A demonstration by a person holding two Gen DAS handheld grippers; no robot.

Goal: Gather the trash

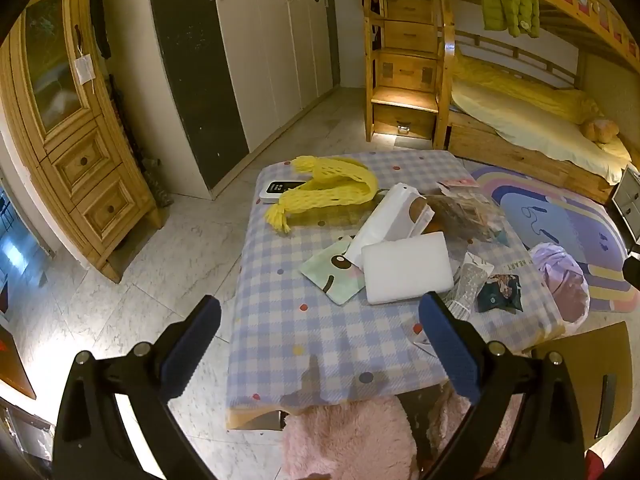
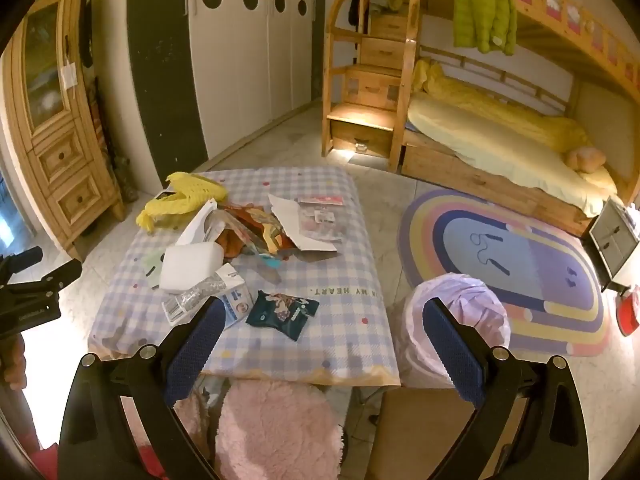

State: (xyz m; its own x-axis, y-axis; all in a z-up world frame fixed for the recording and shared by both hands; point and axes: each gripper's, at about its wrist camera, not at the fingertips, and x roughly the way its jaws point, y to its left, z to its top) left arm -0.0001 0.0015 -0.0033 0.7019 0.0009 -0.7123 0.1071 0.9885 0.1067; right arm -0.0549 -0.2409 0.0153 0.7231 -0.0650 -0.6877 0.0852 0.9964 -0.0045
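Trash lies on a table with a blue checked cloth [image 1: 304, 344] [image 2: 344, 320]: a white foam block [image 1: 408, 267] [image 2: 191, 265], a yellow foam net [image 1: 332, 188] [image 2: 180, 198], a white pouch [image 1: 390, 216], a dark snack packet [image 1: 500, 293] [image 2: 282, 312], a crushed clear bottle [image 2: 188, 300], a small carton [image 2: 236, 300] and crumpled wrappers [image 2: 256, 232]. A bin lined with a lilac bag [image 2: 460, 312] [image 1: 560, 276] stands at the table's right. My left gripper [image 1: 320, 354] is open and empty above the table's near edge. My right gripper [image 2: 324, 354] is open and empty above the near right corner.
A pink fluffy stool [image 2: 276, 428] [image 1: 348, 444] sits under the near edge. A rainbow rug [image 2: 520, 264] lies right, a bunk bed [image 2: 500, 152] behind it. Wardrobe [image 1: 260, 60] and wooden cabinet [image 1: 72, 132] stand left. A small black-and-white device [image 1: 278, 190] lies by the net.
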